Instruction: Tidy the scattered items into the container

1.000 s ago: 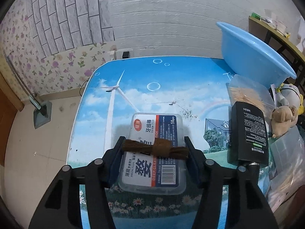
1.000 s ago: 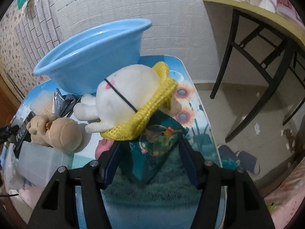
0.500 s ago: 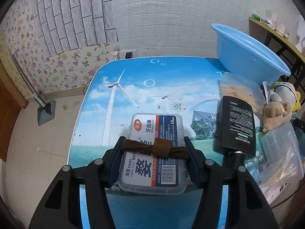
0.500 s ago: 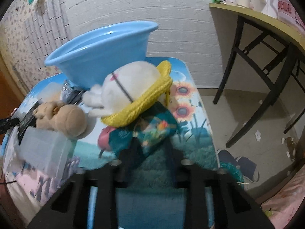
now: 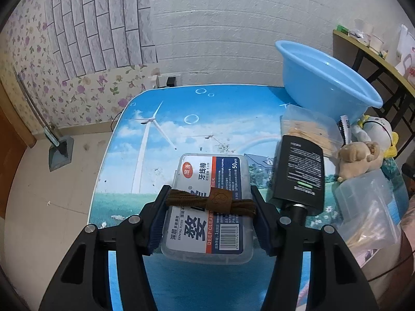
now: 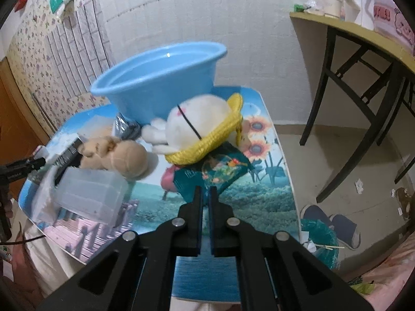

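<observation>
Teal packet (image 6: 223,171), printed with a colourful pattern, is pinched at its edge by the right tongs (image 6: 205,194); a brown hair tie (image 5: 210,201) is stretched between the spread left tongs (image 5: 210,207).

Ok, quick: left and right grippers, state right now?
Left gripper: shut on the brown cord bundle.
Right gripper: shut on the teal packet.

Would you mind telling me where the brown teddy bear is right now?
In the right wrist view the brown teddy bear lies left of centre on the table, between the white plush toy and the clear plastic box, before the blue basin.
</observation>
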Demonstrator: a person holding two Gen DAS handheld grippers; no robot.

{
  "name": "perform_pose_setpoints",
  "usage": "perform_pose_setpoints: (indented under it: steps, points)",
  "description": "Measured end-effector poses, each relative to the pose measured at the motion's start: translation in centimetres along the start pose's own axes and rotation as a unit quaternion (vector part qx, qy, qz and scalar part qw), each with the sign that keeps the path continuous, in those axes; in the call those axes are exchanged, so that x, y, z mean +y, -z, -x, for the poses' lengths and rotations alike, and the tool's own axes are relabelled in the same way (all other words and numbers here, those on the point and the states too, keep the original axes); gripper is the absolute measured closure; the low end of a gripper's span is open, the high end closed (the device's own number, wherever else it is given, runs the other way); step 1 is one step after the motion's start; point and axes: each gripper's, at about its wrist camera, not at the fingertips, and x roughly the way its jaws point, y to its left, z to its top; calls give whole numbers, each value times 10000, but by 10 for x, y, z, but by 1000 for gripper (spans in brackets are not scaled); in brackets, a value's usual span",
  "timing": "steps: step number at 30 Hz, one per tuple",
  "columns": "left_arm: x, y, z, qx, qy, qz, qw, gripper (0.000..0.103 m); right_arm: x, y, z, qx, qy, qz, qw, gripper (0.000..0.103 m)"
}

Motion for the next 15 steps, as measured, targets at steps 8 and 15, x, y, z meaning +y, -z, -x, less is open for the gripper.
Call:
perform_pose_setpoints:
  steps: [8,15]
  points:
    - [-6,-2,12,-96,14,-75,9999,46,3,-2,8,-109,-137,-56,9998,99]
    - [-10,-2,15,-130,62,-91,9999,46,5,-1,12,-164,-184,-46,9997,99]
